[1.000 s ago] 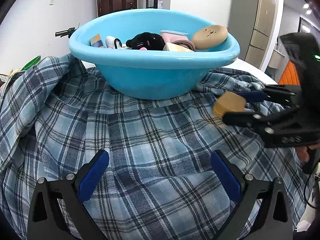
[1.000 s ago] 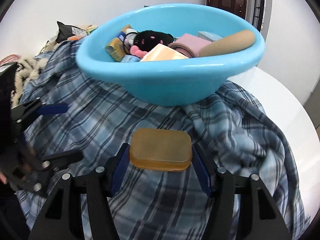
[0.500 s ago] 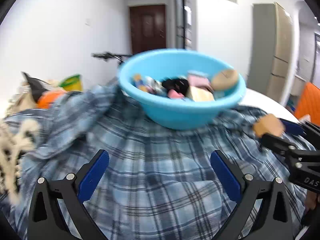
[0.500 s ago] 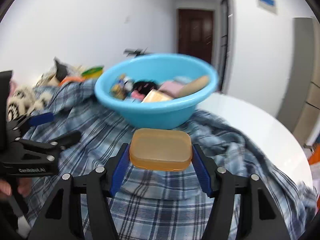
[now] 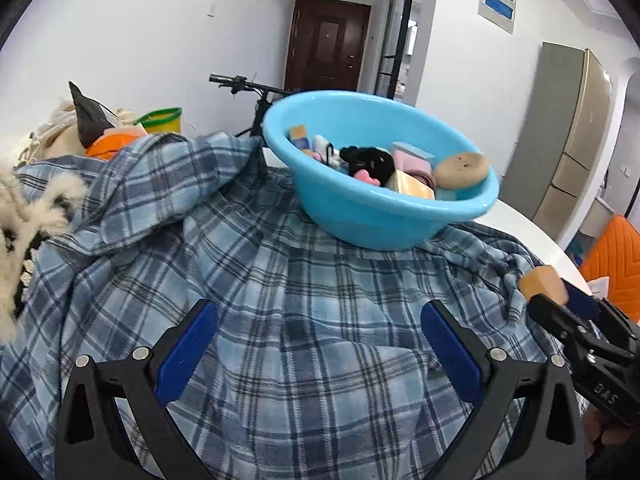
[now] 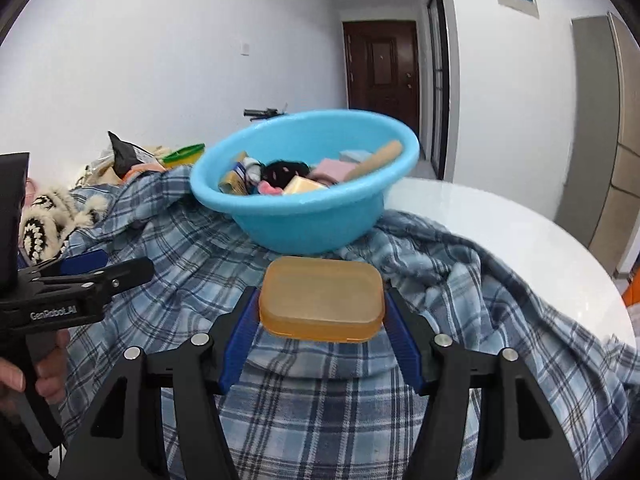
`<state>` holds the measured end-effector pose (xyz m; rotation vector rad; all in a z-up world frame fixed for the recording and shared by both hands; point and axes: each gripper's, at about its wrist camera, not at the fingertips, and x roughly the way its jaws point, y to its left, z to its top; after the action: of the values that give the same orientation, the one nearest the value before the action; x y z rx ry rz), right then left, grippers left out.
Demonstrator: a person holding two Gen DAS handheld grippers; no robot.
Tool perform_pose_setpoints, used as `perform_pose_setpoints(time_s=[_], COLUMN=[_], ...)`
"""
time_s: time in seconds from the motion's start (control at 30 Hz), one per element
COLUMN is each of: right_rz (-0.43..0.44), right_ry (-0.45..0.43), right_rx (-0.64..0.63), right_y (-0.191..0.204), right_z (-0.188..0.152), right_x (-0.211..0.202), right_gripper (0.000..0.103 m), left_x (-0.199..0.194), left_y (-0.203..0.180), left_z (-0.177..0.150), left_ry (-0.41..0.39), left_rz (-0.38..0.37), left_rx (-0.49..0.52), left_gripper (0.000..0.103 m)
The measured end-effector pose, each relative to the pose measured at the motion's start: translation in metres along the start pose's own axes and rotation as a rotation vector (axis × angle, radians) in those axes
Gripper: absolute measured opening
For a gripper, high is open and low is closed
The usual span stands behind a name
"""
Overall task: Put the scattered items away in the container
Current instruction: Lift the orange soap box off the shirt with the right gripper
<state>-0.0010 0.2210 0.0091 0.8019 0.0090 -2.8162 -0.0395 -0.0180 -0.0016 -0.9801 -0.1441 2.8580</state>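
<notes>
Left wrist view: the left gripper (image 5: 318, 354) hangs with jaws wide apart and empty above the plaid blanket (image 5: 256, 288); the blue basin (image 5: 372, 216) sits far ahead, full of small items.

Right wrist view: the right gripper (image 6: 320, 326) clamps an amber soap box (image 6: 321, 299), near the basin (image 6: 308, 228).
</notes>
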Motion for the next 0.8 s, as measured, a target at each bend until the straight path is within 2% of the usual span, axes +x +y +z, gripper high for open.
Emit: perform_pose_setpoints(time_s=[0.23, 0.5, 0.6, 0.8], right_rz=[0.011, 0.001, -0.001, -0.020], right_ry=[-0.041, -0.139, -0.203, -0.336], right_rx=[-0.001, -0.026, -0.022, -0.034], right_y=[0.007, 0.011, 0.010, 0.015], right_z=[0.006, 0.036, 0.052, 0.071], right_x=[-0.011, -0.037, -0.053, -0.085], right_gripper=[0.061, 0.061, 0.061, 0.061], left_x=[-0.015, -0.029, -0.046, -0.088], left_y=[-0.008, -0.011, -0.003, 0.000], left_z=[0.007, 0.036, 0.058, 0.081], left_ry=[-0.030, -0.061, -0.131, -0.285], left_rz=[0.050, 0.012, 0.049, 0.035], left_rx=[0.066, 0.092, 0.070, 0.063], left_gripper=[0.103, 0.103, 0.103, 0.103])
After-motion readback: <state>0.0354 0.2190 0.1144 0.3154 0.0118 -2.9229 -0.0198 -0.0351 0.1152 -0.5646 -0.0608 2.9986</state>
